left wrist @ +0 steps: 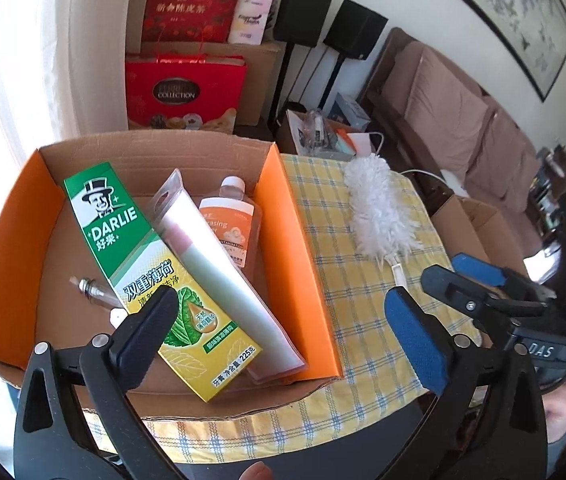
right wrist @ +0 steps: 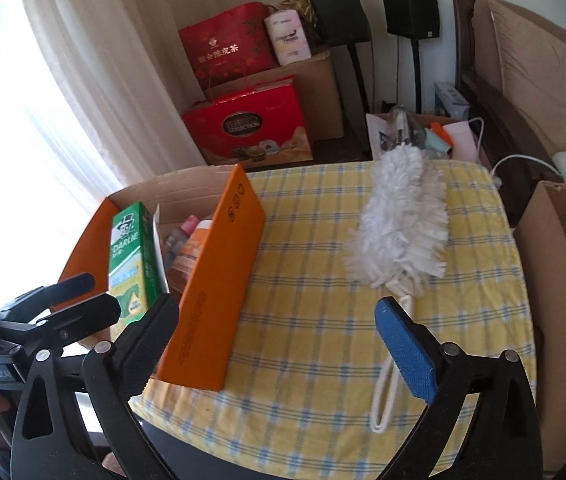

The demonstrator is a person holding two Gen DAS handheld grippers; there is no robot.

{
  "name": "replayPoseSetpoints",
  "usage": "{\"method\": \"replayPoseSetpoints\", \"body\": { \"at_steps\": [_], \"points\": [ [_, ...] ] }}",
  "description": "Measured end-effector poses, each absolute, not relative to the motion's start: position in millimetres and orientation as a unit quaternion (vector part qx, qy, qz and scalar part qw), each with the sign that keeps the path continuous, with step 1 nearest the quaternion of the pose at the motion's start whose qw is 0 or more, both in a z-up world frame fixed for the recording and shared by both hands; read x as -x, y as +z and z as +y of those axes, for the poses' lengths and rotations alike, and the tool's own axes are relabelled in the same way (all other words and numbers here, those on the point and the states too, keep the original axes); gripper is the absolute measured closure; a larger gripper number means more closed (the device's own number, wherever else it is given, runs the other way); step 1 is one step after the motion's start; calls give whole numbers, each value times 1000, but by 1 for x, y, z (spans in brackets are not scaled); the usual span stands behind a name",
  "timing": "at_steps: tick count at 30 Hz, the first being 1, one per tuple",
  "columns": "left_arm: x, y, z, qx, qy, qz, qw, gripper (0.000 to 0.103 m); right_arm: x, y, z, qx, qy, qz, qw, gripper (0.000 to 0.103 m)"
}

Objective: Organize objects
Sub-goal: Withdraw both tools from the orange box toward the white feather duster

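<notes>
A cardboard box with orange flaps (left wrist: 307,248) sits on the left of a yellow checked table (left wrist: 363,280). Inside lie a green and yellow Darlie toothpaste carton (left wrist: 143,256), a clear-packed white item (left wrist: 219,256), an orange bottle (left wrist: 231,224) and a small glass vial (left wrist: 91,288). A white fluffy duster (right wrist: 399,224) lies on the cloth to the right, its cord loop (right wrist: 383,392) towards me. My left gripper (left wrist: 279,336) hangs open over the box's near right corner, with nothing between its fingers. My right gripper (right wrist: 279,344) is open above the cloth between the box (right wrist: 219,280) and the duster, holding nothing.
Red gift boxes (right wrist: 251,124) are stacked against a brown carton by the curtain. Two black speakers on stands (right wrist: 411,4) and a sofa (right wrist: 539,68) stand behind. Another open cardboard box (right wrist: 563,248) sits right of the table, with clutter (right wrist: 423,132) beyond the far edge.
</notes>
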State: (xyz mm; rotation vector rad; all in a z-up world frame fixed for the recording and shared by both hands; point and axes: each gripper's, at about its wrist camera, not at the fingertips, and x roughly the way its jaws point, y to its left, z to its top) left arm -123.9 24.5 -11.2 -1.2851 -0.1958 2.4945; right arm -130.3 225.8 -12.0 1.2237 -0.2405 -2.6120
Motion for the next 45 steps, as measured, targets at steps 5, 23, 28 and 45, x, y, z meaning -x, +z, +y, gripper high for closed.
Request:
{"method": "replayPoseSetpoints", "body": {
  "at_steps": [5, 23, 28, 45],
  "points": [
    [120, -10, 39, 446, 878, -51, 165, 0, 123, -9, 236, -414, -901, -69, 108, 3],
    [113, -21, 91, 446, 877, -2, 177, 0, 106, -15, 272, -411, -908, -45, 65, 2],
    [113, -26, 103, 447, 877, -1, 174, 0, 105, -22, 280, -415, -907, -45, 52, 2],
    [120, -36, 132, 440, 884, 20, 156, 1, 103, -34, 309, -415, -907, -65, 19, 2]
  ]
}}
